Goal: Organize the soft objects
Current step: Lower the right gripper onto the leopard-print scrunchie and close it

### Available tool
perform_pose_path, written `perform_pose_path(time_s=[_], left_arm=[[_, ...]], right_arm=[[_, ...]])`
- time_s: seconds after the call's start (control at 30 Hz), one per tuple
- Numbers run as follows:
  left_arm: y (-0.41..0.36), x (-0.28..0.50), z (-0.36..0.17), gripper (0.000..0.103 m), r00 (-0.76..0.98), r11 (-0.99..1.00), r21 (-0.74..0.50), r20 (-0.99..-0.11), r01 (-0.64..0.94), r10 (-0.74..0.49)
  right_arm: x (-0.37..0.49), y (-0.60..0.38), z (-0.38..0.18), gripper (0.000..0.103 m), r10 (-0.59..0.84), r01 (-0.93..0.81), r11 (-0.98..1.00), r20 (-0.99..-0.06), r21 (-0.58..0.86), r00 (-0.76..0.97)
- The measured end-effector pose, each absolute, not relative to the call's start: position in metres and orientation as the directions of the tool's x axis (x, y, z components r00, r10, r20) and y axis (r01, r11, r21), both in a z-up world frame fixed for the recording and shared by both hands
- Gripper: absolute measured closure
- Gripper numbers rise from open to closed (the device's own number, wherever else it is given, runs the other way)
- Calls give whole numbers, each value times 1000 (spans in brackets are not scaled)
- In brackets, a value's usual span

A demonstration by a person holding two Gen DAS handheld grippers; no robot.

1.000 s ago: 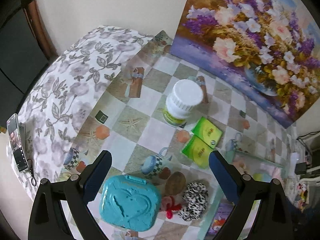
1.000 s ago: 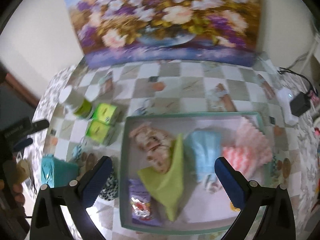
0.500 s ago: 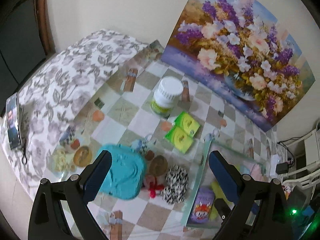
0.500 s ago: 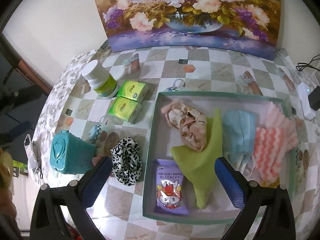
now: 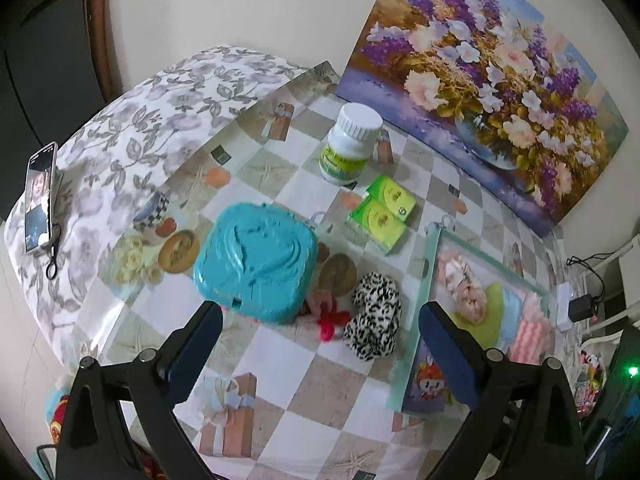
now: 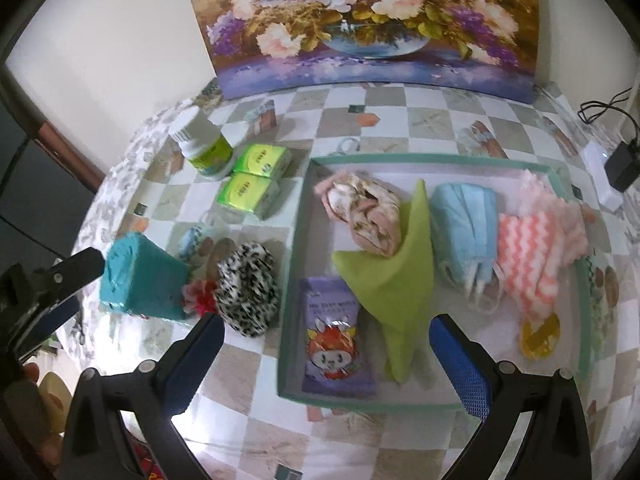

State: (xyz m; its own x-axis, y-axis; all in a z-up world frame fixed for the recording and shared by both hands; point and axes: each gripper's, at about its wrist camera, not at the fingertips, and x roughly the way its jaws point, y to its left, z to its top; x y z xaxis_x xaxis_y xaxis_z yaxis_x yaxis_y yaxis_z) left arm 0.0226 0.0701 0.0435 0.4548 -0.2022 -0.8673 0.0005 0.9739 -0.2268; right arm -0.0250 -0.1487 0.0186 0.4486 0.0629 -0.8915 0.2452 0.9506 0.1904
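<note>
Right wrist: checkered tablecloth (image 6: 400, 120), flower painting (image 6: 360, 20) against wall; both tools wide, empty.

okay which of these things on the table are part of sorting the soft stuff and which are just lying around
Part of the job:
black-and-white spotted fabric scrunchie
small red fabric flower
shallow green-rimmed tray

Just lying about:
white plastic pill bottle
turquoise plastic case
flower painting
smartphone

My left hand-held gripper (image 5: 318, 342) has black angular arms, each with a round silver screw, and dark blue padded fingers (image 5: 448, 354). My right hand-held gripper (image 6: 326, 354) looks identical, with brighter blue textured pads (image 6: 460, 368).
</note>
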Motion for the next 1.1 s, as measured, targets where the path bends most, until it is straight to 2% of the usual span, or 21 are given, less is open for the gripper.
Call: perform_pose_path(time_s=[0.1, 0.57, 1.1], left_arm=[[72, 14, 35, 0, 446, 972, -237, -870, -1, -211], [101, 8, -2, 0, 424, 939, -317, -875, -136, -234], [121, 19, -37, 0, 320, 924, -250, -935, -289, -152]], right_arm=[[-29, -148, 18, 0, 39, 251, 953, -888, 171, 457], [-27, -142, 18, 0, 92, 189, 956, -844, 222, 528], [-15, -114, -2, 0, 160, 38, 977, -838, 210, 521]])
